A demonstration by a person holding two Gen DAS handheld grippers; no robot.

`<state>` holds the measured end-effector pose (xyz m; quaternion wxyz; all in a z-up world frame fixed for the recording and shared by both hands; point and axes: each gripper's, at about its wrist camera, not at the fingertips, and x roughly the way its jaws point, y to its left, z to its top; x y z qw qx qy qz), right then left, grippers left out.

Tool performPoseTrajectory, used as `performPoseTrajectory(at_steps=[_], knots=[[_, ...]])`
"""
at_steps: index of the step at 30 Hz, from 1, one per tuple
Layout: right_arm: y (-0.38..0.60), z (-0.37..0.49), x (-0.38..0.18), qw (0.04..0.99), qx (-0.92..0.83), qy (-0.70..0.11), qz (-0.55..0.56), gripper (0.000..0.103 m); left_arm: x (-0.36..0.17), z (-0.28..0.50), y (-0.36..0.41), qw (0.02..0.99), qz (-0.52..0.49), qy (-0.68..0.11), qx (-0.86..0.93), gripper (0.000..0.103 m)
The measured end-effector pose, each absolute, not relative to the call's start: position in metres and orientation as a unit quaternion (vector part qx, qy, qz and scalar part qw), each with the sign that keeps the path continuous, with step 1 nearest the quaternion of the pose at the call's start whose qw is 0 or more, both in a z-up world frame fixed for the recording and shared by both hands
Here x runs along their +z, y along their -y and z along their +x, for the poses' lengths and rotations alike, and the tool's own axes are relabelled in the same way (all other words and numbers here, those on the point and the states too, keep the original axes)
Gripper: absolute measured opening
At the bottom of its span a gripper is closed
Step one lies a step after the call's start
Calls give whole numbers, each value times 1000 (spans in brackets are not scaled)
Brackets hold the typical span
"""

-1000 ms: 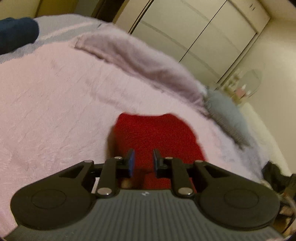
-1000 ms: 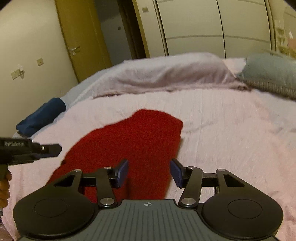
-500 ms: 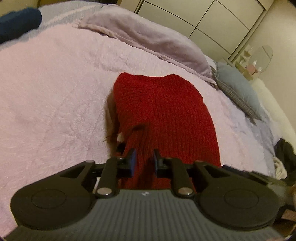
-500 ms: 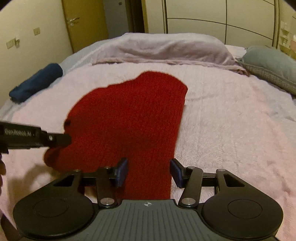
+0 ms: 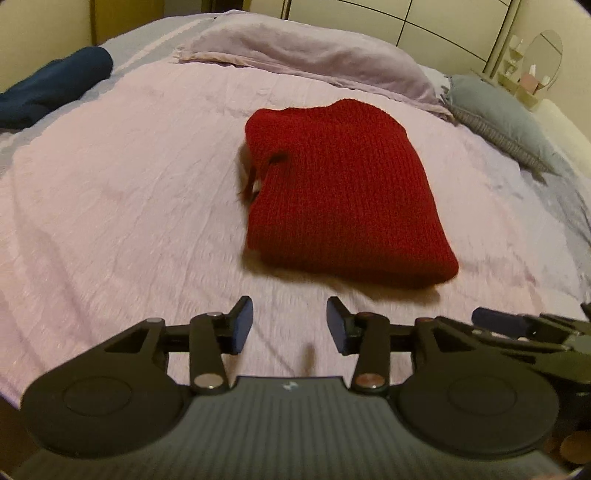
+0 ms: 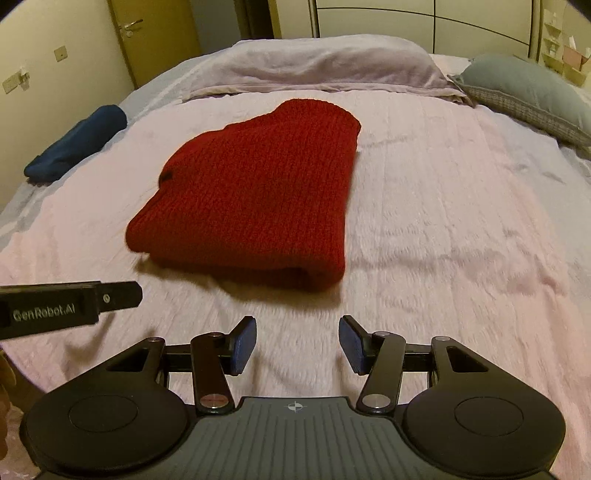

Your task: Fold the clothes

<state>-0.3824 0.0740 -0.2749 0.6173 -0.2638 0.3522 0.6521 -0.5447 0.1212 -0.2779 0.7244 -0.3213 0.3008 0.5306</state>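
A red knitted sweater (image 5: 340, 192) lies folded into a compact rectangle on the pink bedspread (image 5: 122, 206). In the right wrist view the same sweater (image 6: 258, 192) rests mid-bed, its folded edge nearest me. My left gripper (image 5: 290, 330) hovers open above the bedspread, a short way in front of the sweater and clear of it. My right gripper (image 6: 297, 345) is also open with nothing between its fingers, pulled back from the near edge. The left gripper's finger (image 6: 70, 304) enters the right wrist view from the left; the right gripper's finger (image 5: 517, 326) pokes in at the right of the left wrist view.
A rolled dark blue garment (image 6: 77, 147) lies at the bed's left edge. A lilac blanket (image 6: 317, 62) is bunched along the far side, a grey pillow (image 6: 524, 92) at the far right. Wardrobe doors (image 6: 424, 18) and a room door (image 6: 155, 33) stand beyond the bed.
Both grippers have drawn back from the sweater. The left gripper, narrowly closed over the red knit before, now stands wide open. The sweater lies folded and free.
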Motion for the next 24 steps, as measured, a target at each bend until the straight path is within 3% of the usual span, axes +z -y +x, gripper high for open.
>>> performPoseTrajectory(at_steps=[24], knots=[[16, -366, -241, 612, 688, -327, -213, 53, -245, -521, -14, 720, -256, -321, 559, 46]])
